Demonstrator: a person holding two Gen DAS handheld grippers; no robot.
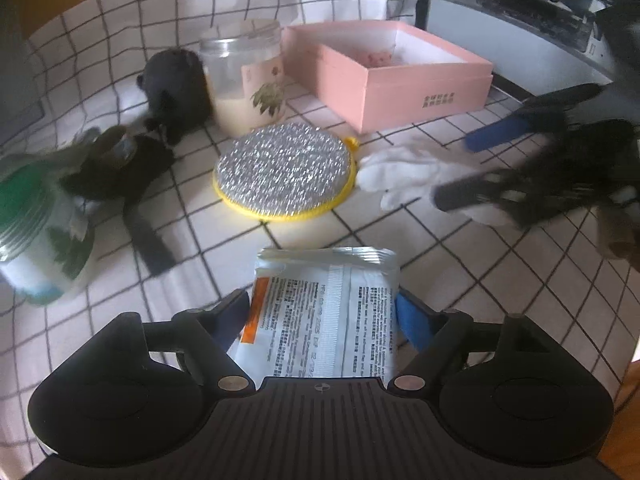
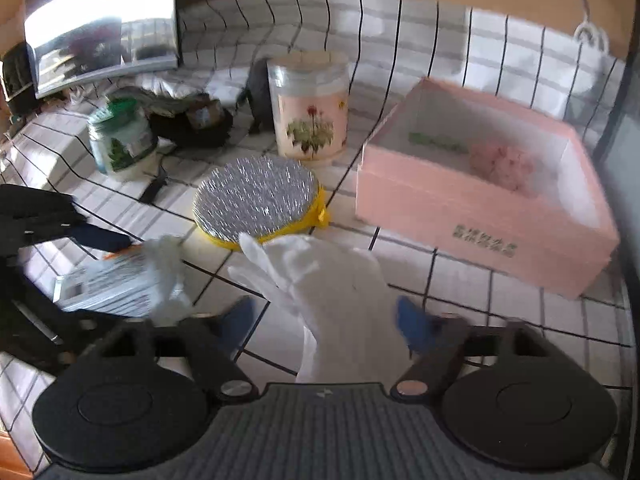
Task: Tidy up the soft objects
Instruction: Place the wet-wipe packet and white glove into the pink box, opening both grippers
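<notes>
Two hand-held grippers are working over a grid-patterned cloth (image 1: 460,280). The left gripper (image 1: 324,312) is standing spread wide, with one printed foil packet (image 1: 324,320) lying between its blue pads, the packet about as wide as the gap; whether the pads are touching it cannot be told. The right gripper (image 2: 326,320) is straddling one white glove (image 2: 336,292) at the cuff end, its right pad against the fabric and its left pad apart from it.

One round silver scrubber with a yellow rim (image 2: 256,200) is lying just beyond the glove's fingertips. One pink box (image 2: 480,204) is sitting open to the right, holding one pink soft item (image 2: 502,164) and one green item (image 2: 436,142). Two jars are standing behind: one floral jar (image 2: 308,112) and one green-lidded jar (image 2: 120,140). A dark plush toy (image 1: 176,88) is leaning against the floral jar, and a dark strapped bundle (image 1: 120,164) is sprawling beside the green-lidded one.

Bare cloth is lying open between glove and box front.
</notes>
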